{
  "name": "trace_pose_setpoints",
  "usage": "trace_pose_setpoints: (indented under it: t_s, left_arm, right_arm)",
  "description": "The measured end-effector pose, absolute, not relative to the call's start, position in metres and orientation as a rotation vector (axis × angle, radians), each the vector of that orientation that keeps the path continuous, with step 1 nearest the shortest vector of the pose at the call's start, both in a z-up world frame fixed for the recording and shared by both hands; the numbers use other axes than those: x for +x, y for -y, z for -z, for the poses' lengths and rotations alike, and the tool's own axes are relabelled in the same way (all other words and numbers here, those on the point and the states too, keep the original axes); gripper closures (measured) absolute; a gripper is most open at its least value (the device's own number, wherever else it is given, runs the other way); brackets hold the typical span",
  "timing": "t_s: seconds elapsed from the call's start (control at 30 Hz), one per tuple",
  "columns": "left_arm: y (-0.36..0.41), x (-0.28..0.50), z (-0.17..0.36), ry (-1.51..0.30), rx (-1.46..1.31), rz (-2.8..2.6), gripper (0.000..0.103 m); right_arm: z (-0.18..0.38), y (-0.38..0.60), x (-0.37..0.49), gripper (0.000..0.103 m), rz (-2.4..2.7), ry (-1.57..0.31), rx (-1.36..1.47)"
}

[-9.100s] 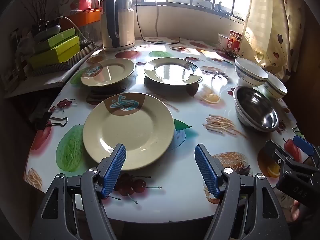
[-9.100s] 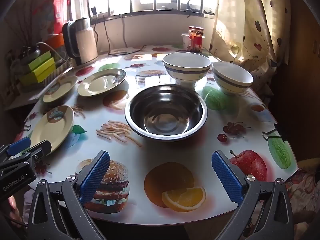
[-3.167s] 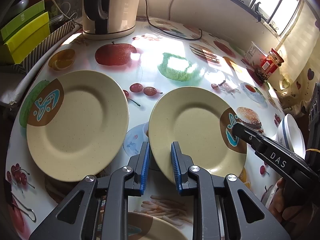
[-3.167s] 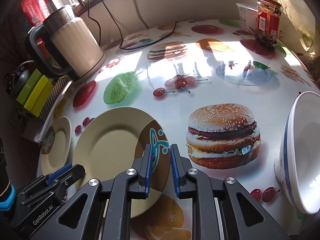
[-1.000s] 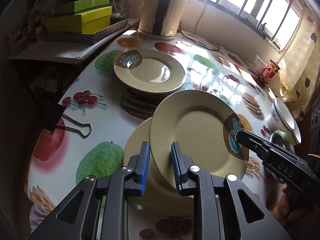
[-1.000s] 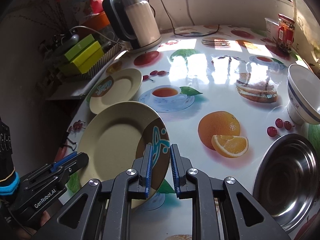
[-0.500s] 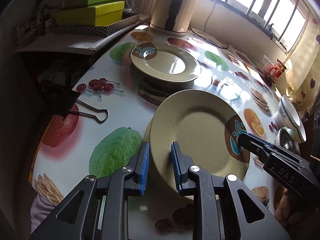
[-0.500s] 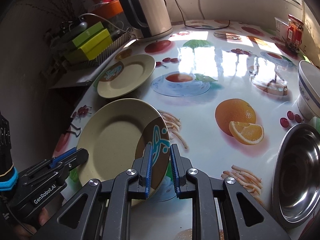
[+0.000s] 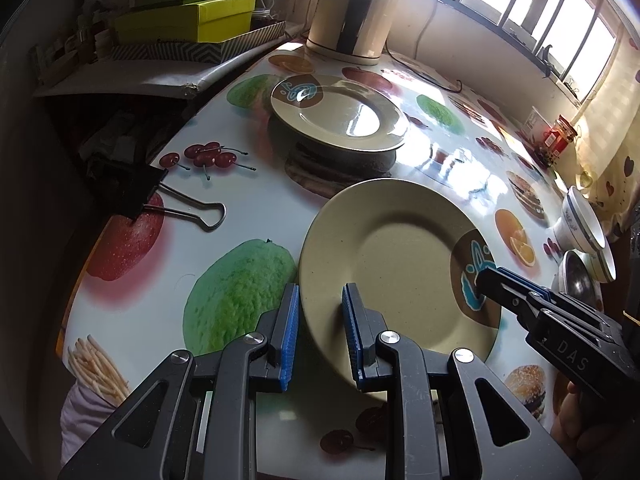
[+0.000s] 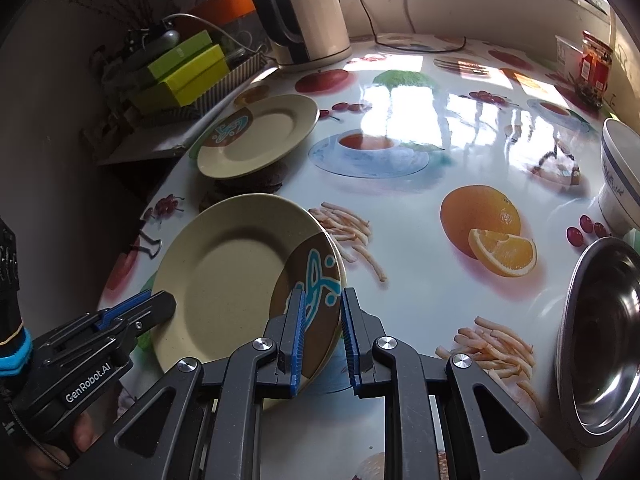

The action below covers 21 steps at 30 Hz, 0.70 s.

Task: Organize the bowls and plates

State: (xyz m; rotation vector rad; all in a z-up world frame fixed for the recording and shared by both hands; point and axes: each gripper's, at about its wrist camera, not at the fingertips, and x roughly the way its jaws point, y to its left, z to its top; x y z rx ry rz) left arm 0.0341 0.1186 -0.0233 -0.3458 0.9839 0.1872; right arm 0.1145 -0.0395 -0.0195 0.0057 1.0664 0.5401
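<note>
A beige plate with a brown and blue patch is held at both sides. My left gripper is shut on its near rim, and my right gripper is shut on the patch side. Each gripper shows in the other's view: the right gripper and the left gripper. The held plate lies slightly tilted over a second plate, whose thin rim peeks out on the right. A third plate rests farther back. White bowls and a steel bowl stand on the right.
A kettle stands at the back with its cord along the wall. Green boxes are stacked on a shelf to the left. A black binder clip grips the table's left edge. A red-lidded jar is at the far right.
Both grippers carried the plate toward the table's near left and down over the near plate, which is now almost fully covered. Both grips are unchanged.
</note>
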Motion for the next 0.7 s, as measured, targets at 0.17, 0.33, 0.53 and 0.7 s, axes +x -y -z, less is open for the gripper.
trace_pose_setpoints:
  t_s: [0.17, 0.33, 0.53, 0.7]
  left_arm:
    - [-0.1192, 0.0343, 0.0236, -0.984, -0.348, -0.185, 0.08]
    - [-0.119, 0.0343, 0.0238, -0.986, -0.35, -0.187, 0.08]
    - [-0.1188, 0.0347, 0.0239, -0.988, -0.353, -0.187, 0.08]
    - [-0.1186, 0.0342, 0.022, -0.982, -0.354, -0.184, 0.08]
  right_arm:
    - [0.0198, 0.0388, 0.1145, 0.083, -0.539, -1.065, 0.002]
    - [0.0206, 0.0383, 0.1138, 0.082, -0.54, -1.066, 0.002]
    - [0.0201, 0.0376, 0.1134, 0.082, -0.542, -1.066, 0.001]
    - [0.0194, 0.0372, 0.1136, 0.076, -0.545, -1.06, -0.001]
